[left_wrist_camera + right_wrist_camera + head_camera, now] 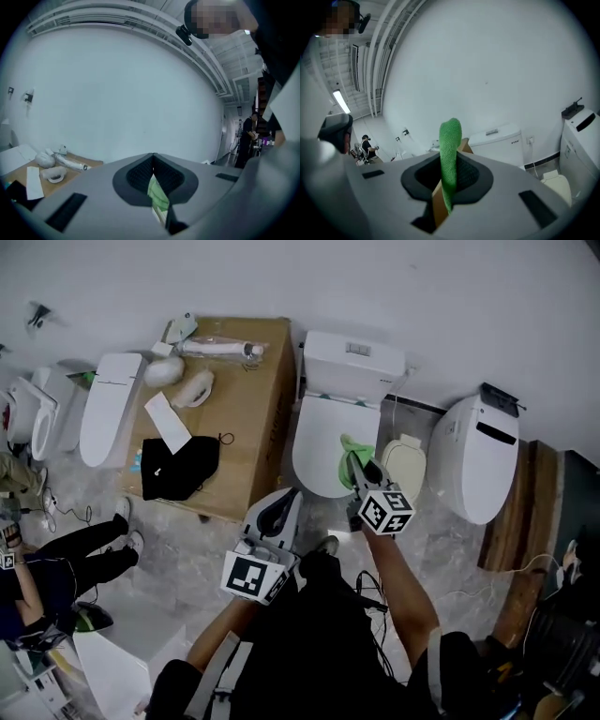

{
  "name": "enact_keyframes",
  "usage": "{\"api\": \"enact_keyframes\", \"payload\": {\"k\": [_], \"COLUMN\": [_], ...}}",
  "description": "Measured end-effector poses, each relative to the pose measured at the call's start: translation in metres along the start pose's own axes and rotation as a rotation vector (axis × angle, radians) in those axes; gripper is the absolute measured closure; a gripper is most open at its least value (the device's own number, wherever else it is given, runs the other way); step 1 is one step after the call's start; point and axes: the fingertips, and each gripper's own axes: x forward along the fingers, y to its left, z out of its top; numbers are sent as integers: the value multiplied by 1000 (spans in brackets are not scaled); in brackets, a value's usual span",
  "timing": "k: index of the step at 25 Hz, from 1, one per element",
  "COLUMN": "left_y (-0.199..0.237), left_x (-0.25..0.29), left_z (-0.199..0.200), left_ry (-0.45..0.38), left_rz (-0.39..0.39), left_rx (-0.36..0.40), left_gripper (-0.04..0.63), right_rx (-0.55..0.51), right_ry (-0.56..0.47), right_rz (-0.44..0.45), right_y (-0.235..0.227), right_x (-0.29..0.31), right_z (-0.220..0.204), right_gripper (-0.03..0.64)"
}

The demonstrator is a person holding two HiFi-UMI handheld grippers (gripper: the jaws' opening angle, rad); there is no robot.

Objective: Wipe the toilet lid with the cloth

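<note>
The white toilet lid (317,448) lies closed below its tank (352,358), in the middle of the head view. My right gripper (360,468) is shut on a green cloth (353,447), which rests at the lid's right edge. In the right gripper view the cloth (450,140) stands up from between the jaws of the right gripper (450,157), with the tank (497,138) behind it. My left gripper (280,512) hovers off the lid's near left edge, shut and holding nothing. Through the thin slit of the left gripper (153,163) a bit of green cloth (157,195) shows.
A cardboard box (255,418) to the left of the toilet carries a black cloth (180,466) and white parts. A beige seat (405,465) and another toilet (480,457) stand on the right, more toilets (109,409) on the left. A person (56,570) sits at lower left.
</note>
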Motion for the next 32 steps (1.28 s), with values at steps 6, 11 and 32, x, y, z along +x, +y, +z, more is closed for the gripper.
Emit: {"api": "enact_keyframes", "payload": {"k": [6, 11, 32], "left_y": [6, 11, 23], "left_x": [2, 3, -16], "left_z": [33, 58, 68], "left_ry": [2, -4, -21], "left_rz": [-83, -92, -125], "left_rx": [33, 73, 92], "left_gripper": [588, 588, 588], "right_rx": [-65, -162, -270], "right_ry": [-53, -120, -139], "right_rz": [-69, -130, -170], "right_y": [36, 64, 132], "right_x": [-37, -69, -128], "right_z": [58, 100, 100], "right_gripper": [563, 563, 563]}}
